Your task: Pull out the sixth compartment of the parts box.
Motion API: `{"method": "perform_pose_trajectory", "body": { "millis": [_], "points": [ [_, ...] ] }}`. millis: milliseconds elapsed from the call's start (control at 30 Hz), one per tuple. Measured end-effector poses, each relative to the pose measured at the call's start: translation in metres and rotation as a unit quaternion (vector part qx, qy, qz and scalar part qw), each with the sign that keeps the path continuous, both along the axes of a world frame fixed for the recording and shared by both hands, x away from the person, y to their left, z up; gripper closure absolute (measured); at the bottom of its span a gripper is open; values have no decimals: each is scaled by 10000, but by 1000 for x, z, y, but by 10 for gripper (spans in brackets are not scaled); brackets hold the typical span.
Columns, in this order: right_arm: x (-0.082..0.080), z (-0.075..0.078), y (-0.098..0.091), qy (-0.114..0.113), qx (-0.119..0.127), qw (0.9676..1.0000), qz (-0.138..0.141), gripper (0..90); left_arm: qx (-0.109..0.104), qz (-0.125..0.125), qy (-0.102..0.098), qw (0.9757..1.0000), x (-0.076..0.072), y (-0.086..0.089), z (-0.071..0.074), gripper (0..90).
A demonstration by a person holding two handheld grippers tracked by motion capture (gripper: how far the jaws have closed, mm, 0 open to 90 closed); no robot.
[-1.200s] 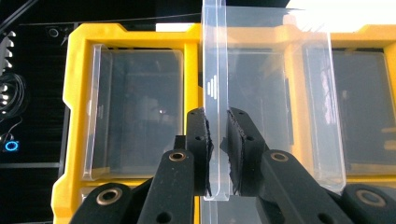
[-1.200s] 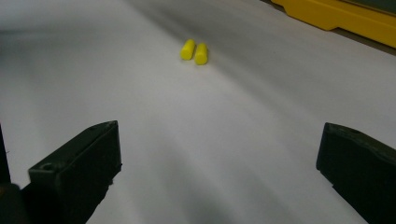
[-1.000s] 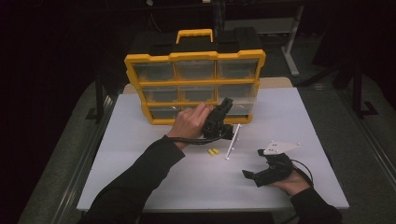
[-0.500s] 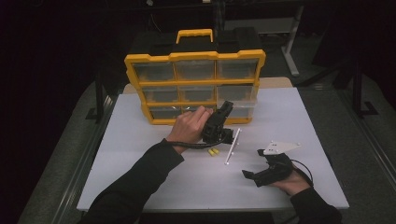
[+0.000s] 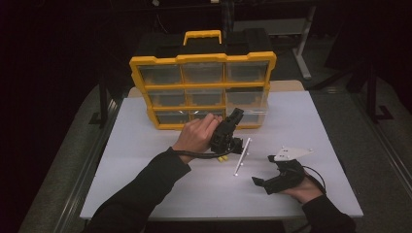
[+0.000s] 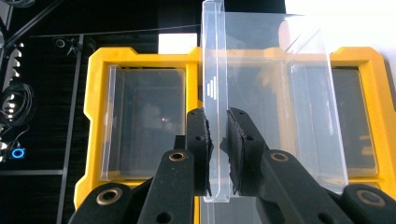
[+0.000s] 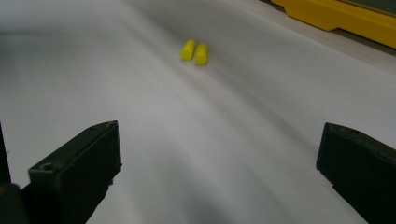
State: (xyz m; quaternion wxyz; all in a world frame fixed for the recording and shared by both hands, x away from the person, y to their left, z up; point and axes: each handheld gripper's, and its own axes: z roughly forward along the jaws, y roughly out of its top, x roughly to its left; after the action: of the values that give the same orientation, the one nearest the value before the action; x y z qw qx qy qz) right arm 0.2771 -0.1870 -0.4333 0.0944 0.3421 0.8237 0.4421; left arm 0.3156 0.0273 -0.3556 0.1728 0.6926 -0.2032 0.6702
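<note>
A yellow organizer (image 5: 201, 59) with clear drawers stands upright at the back of the white table. My left gripper (image 5: 236, 114) reaches its lower right corner, where a clear drawer (image 5: 252, 109) sticks out of the frame. In the left gripper view the jaws (image 6: 218, 140) are shut on the drawer's front lip (image 6: 212, 70), with the drawer's clear body (image 6: 280, 93) and the yellow frame (image 6: 93, 116) behind. My right gripper (image 5: 260, 183) rests on the table at the near right, open, with nothing between its fingers (image 7: 219, 158).
Two small yellow cylinders (image 5: 222, 158) (image 7: 195, 51) lie side by side on the table under the left hand. A thin white rod (image 5: 242, 156) lies beside them. The organizer's base edge (image 7: 336, 18) crosses the far corner of the right gripper view.
The left hand with its gripper has edged slightly toward the near side while keeping its grip on the drawer. The right gripper has stayed put.
</note>
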Motion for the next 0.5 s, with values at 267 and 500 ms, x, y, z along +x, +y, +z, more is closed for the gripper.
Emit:
{"method": "perform_pose_trajectory", "body": {
  "millis": [267, 500],
  "points": [
    [0, 0, 0, 3, 2, 10000, -1, 0, -4, -29, 0, 10000, -3, 2, -1, 794],
    [0, 0, 0, 3, -2, 10000, -1, 0, 17, -50, -27, 10000, -5, 1, -2, 793]
  ]
}}
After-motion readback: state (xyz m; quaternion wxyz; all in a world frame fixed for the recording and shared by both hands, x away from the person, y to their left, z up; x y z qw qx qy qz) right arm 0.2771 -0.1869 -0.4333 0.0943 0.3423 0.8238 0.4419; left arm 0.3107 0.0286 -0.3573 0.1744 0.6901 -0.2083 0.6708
